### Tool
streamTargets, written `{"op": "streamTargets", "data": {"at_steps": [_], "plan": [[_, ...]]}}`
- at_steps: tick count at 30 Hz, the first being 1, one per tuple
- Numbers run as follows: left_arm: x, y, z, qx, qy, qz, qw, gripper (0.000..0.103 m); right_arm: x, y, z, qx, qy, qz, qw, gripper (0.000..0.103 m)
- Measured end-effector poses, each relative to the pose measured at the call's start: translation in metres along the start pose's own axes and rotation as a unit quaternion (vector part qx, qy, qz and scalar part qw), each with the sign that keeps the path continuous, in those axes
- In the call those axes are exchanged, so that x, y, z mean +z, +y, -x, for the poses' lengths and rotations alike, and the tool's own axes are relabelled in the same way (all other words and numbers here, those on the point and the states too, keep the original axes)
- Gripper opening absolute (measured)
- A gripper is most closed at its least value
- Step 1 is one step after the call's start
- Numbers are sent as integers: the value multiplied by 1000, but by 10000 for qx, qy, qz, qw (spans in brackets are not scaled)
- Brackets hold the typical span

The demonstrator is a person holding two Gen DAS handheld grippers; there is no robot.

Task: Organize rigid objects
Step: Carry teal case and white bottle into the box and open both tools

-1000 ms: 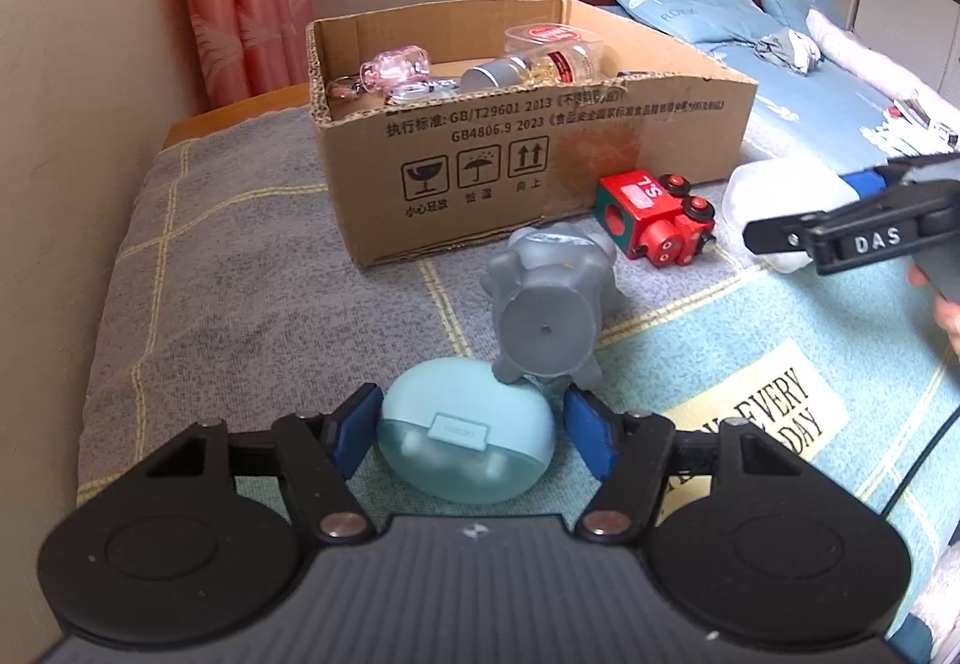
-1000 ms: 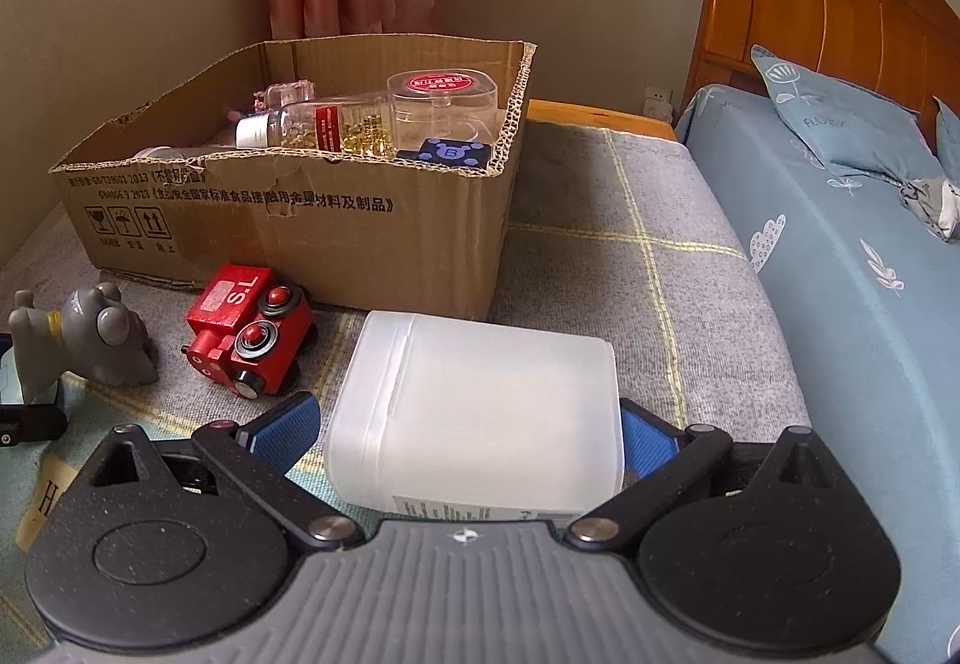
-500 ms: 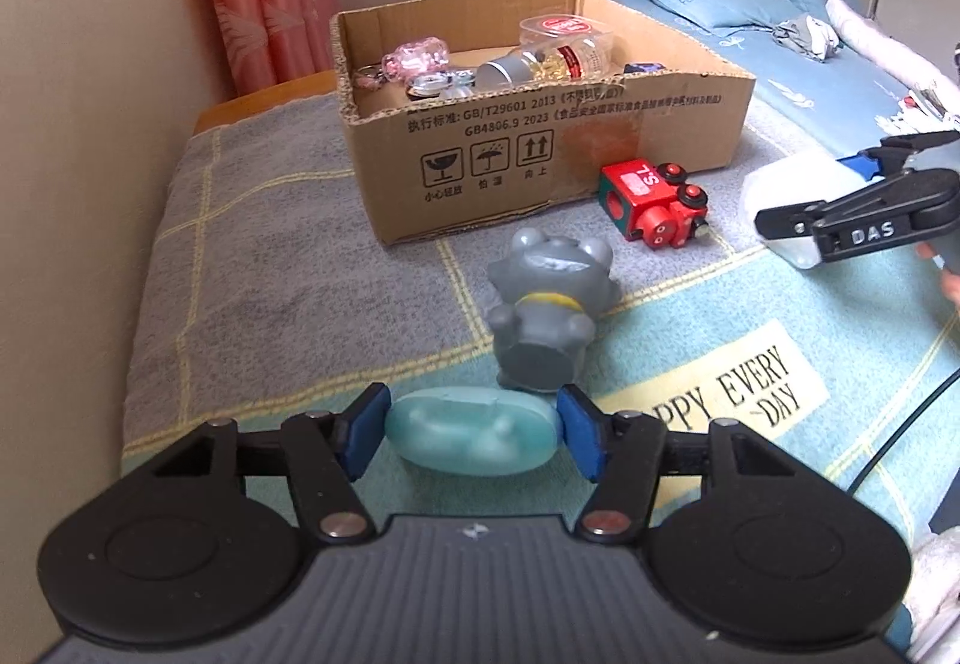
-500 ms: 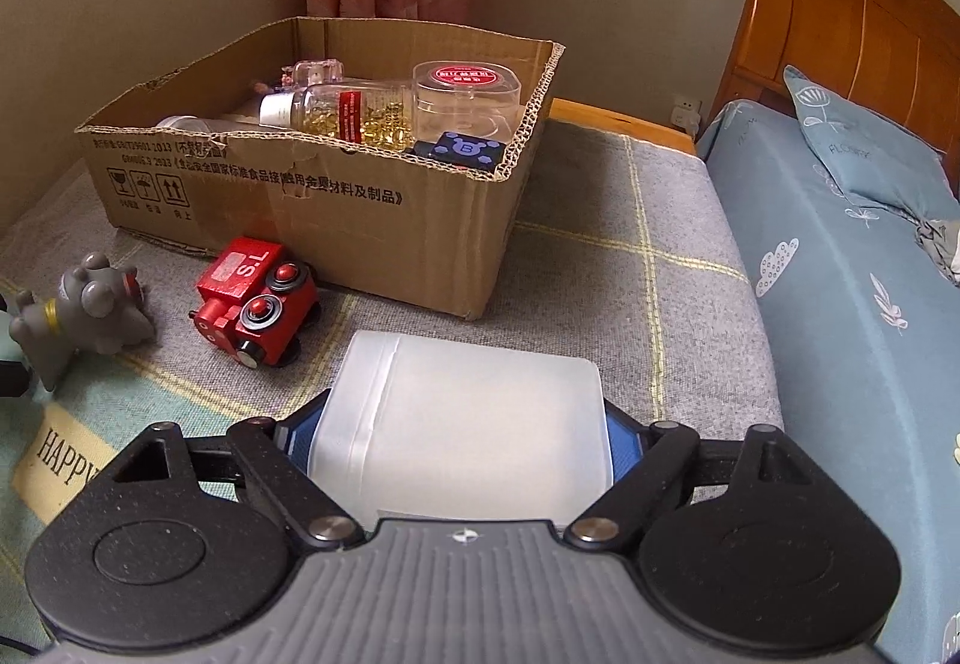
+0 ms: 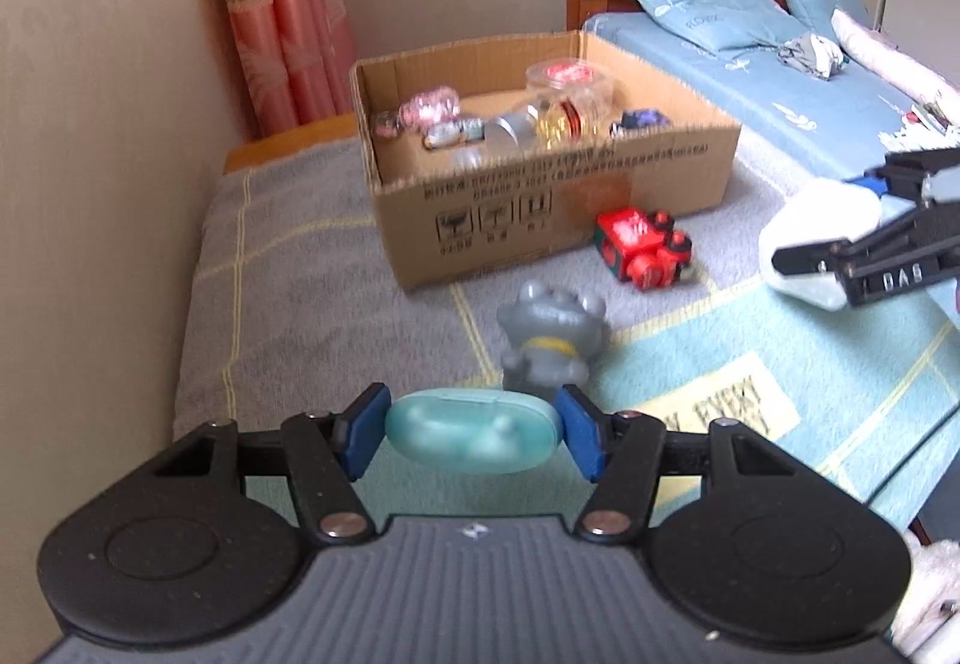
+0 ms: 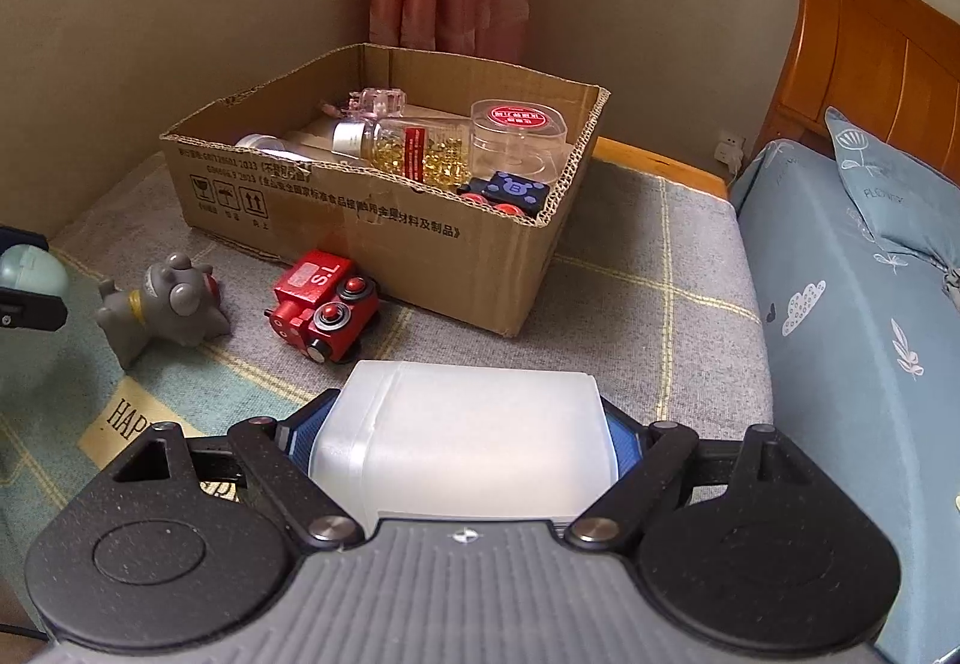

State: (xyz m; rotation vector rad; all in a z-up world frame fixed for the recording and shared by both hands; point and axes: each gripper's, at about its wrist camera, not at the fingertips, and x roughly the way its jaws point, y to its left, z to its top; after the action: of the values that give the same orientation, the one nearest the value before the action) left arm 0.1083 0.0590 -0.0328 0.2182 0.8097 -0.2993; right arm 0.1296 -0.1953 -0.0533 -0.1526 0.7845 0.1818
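Nearest in the left wrist view, the left gripper [image 5: 471, 433] has its jaws clenched on a teal oval case [image 5: 471, 439], pinched by its two narrow ends so the long side spans the gap; it looks lifted clear of the blanket [image 5: 288, 292], probably for carrying to the box. Nearest in the right wrist view, the right gripper [image 6: 462, 442] grasps a translucent white plastic box [image 6: 465, 442] across its width, the blue pads [image 6: 621, 439] pressed to both side walls, a wide hold that suits so bulky a thing.

Beyond the teal case, at about 12 o'clock, a grey cat figurine [image 5: 549, 334] lies on the blanket, and past it at 1 o'clock a red toy train [image 5: 642, 256] sits just beside the cardboard box [image 6: 384, 256]. Both lie loose, so they are likely yet to be gathered.

Farthest, at 12 o'clock, the cardboard box stands open-topped against the wall corner, which makes it the evident collecting place. Inside, the right wrist view shows one bottle of yellow capsules [image 6: 408, 150] lying on its side, one clear round tub with a red lid [image 6: 519, 132], one pink glass bottle [image 6: 378, 102] and one dark blue toy car [image 6: 510, 193]; other small pieces are too hidden to count.

Count outside the box: two held, two lying loose.
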Motion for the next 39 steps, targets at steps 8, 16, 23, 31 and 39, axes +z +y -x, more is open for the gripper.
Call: {"op": "streamTargets", "data": {"at_steps": [8,16,23,31,39], "plan": [[41,-1,2,96,-325,-151,9993,60,17,-3,11,189,-218,82,9995,88],[104,5,-7,159,-727,-273,9969,60,35,-5,13,368,-340,180,9986,88],[144,11,-61,89,-557,-8,9984,60,47,-2,12,401,-421,266,9980,88],[142,12,-92,111,-393,182,9990,66,55,-2,13,368,-466,351,9976,88],[122,14,-53,389,-780,351,9956,97,75,2,16,456,-592,529,9958,88]]}}
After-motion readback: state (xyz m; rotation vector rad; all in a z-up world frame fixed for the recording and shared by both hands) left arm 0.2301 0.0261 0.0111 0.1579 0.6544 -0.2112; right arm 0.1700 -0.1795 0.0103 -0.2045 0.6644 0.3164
